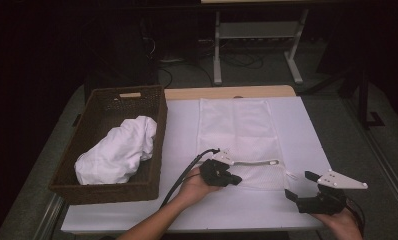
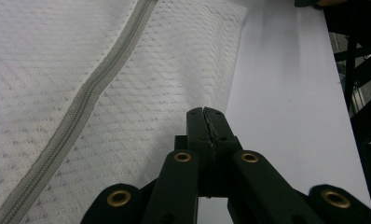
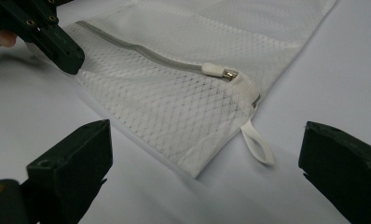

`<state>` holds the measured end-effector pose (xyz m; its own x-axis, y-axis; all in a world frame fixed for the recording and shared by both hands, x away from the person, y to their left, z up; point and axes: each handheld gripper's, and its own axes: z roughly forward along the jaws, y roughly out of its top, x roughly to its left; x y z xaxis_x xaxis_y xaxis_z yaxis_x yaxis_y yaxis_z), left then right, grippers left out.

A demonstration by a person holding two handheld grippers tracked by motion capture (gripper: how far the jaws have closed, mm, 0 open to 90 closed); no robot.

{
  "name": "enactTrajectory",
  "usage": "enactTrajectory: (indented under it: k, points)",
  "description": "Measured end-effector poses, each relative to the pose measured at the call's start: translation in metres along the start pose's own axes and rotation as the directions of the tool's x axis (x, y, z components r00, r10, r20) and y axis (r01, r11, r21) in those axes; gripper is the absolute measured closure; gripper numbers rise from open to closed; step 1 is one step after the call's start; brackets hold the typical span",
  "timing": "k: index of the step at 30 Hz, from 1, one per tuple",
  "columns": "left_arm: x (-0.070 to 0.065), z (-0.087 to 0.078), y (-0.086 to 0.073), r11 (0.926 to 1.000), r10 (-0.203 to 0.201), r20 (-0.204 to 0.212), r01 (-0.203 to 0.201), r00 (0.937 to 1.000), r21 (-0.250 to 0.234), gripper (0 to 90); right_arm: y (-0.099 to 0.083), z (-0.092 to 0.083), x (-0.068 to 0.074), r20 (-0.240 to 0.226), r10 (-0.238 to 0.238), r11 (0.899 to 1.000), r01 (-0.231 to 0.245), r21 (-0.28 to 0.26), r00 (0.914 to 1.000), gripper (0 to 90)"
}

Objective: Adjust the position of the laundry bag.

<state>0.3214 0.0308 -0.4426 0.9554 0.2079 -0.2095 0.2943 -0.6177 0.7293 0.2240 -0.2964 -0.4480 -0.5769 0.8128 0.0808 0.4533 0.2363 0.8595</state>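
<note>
On the white table (image 1: 287,210), closed left gripper (image 1: 235,179) meets mesh bag (image 1: 237,130); right gripper (image 1: 301,186) gapes wide.

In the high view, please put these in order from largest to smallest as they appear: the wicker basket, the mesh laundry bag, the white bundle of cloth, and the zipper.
1. Mesh laundry bag and wicker basket: similar, too close to rank.
2. White bundle of cloth.
3. Zipper.

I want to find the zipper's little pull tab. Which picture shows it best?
The right gripper view: the zipper pull sits close and sharp at the end of the grey zipper on the mesh bag. The high view shows it tiny. The left gripper view shows just the zipper's teeth.
</note>
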Motion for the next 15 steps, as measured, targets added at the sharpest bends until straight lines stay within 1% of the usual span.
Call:
enactTrajectory:
  k: [4,7,15]
  points:
    - [-0.003,-0.001,-0.002,1.0000,-0.007,0.005,0.007,1.0000,-0.001,90.0,0.000,0.000,0.000,-0.001,-0.002,1.000,0.002,0.001,1.0000,2.4]
    - [-0.006,-0.001,-0.003,0.9998,-0.015,0.022,0.015,0.9996,-0.013,90.0,0.000,0.001,0.000,-0.001,-0.002,1.000,0.002,0.002,1.0000,2.4]
    - [-0.018,0.000,-0.006,0.9999,-0.010,0.040,0.011,0.9991,-0.009,90.0,0.000,0.000,0.000,-0.003,-0.001,1.000,0.001,-0.002,1.0000,2.4]
